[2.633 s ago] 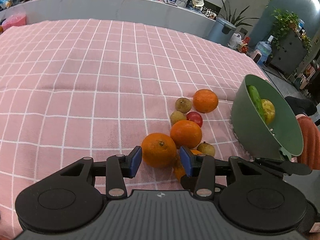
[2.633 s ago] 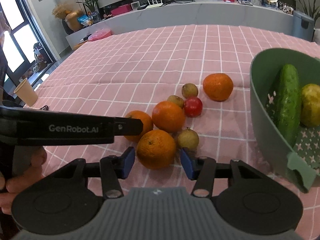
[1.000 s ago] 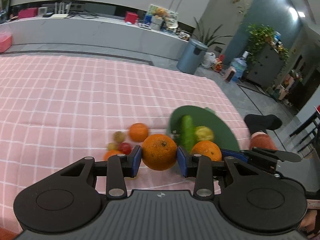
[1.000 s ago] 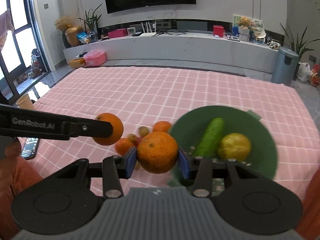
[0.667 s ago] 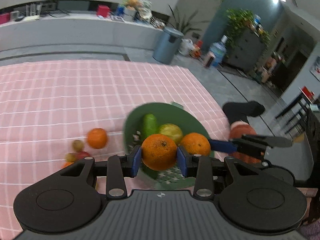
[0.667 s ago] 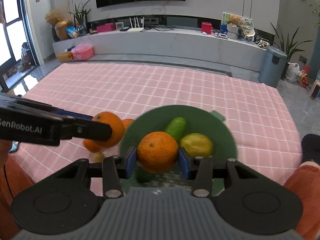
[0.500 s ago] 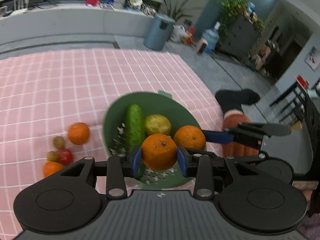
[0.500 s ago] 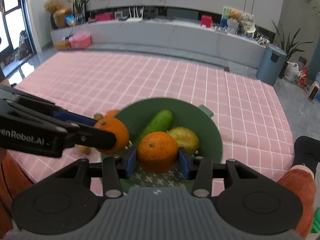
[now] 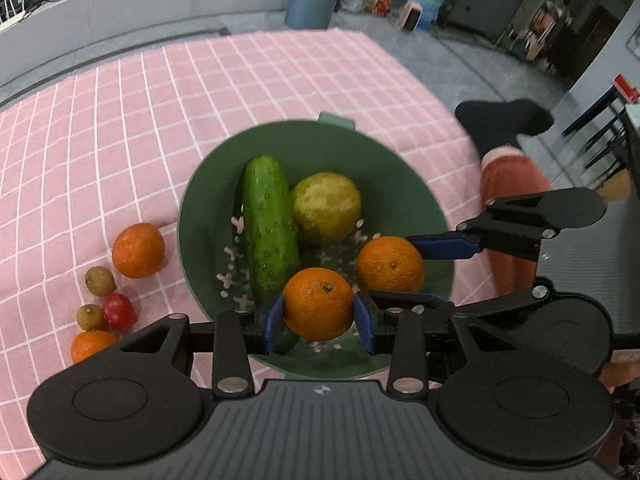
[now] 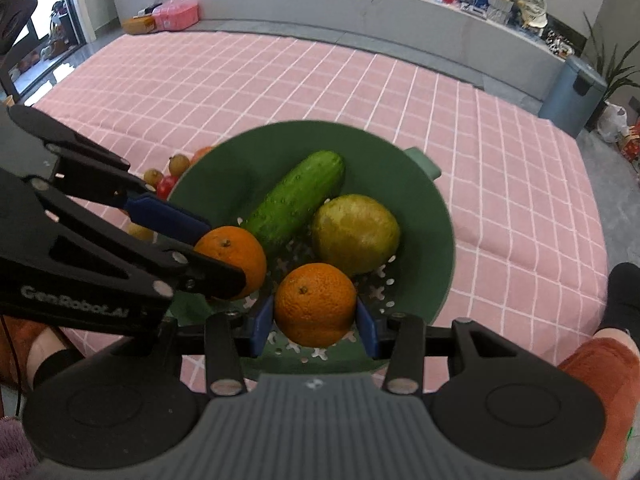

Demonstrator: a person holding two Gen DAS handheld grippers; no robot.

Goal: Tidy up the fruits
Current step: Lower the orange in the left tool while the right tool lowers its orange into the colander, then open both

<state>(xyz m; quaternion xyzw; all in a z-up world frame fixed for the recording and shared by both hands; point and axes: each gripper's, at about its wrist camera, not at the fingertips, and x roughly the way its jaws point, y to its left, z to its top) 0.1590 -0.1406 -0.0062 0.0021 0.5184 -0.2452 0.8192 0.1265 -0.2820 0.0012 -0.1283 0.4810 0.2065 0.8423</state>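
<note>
My left gripper [image 9: 319, 317] is shut on an orange [image 9: 318, 303] and holds it over the near side of the green colander bowl [image 9: 200, 216]. My right gripper [image 10: 315, 327] is shut on another orange [image 10: 315, 303], also over the bowl [image 10: 420, 184]. Each gripper with its orange shows in the other's view: the right one [image 9: 390, 264] and the left one [image 10: 234, 258]. In the bowl lie a cucumber [image 9: 268, 232] and a yellow-green citrus [image 9: 326, 208]. On the pink checked cloth left of the bowl lie an orange [image 9: 138, 250], two small brown fruits [image 9: 100, 280], a red fruit [image 9: 119, 311] and another orange [image 9: 90, 344].
The cloth [image 9: 160, 92] ends close behind and right of the bowl. The person's knee [image 9: 508, 184] is right of the bowl. A grey bin [image 10: 572, 92] and a long low bench [image 10: 360, 8] stand beyond the cloth.
Both grippers have lifted their oranges from the cloth and carried them right, over the bowl. They have come lower and closer above the bowl.
</note>
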